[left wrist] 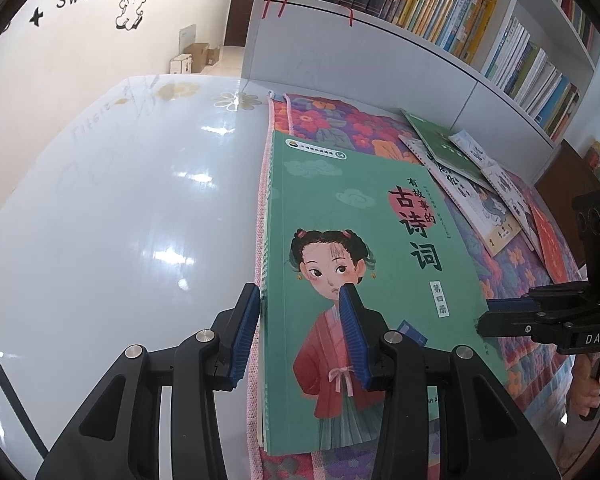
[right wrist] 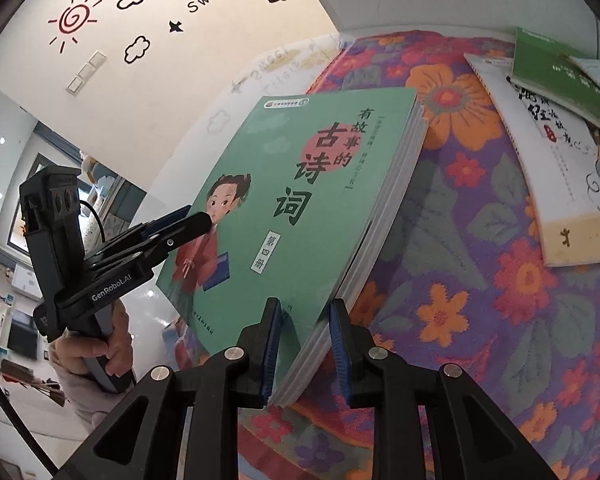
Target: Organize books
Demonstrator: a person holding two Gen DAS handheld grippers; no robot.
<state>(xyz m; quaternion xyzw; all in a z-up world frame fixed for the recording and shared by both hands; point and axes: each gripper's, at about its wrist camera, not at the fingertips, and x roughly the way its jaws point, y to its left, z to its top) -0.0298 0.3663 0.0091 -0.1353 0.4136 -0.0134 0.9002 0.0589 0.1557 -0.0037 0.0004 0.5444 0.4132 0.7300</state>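
Both hand-held grippers hold the green book (right wrist: 300, 200): left hand-held gripper (left wrist: 304, 332) clamps its spine side, right hand-held gripper (right wrist: 304, 352) its page edge. It tilts above the flowered cloth (right wrist: 480, 300). I should lift evenly, keeping both grips firm.
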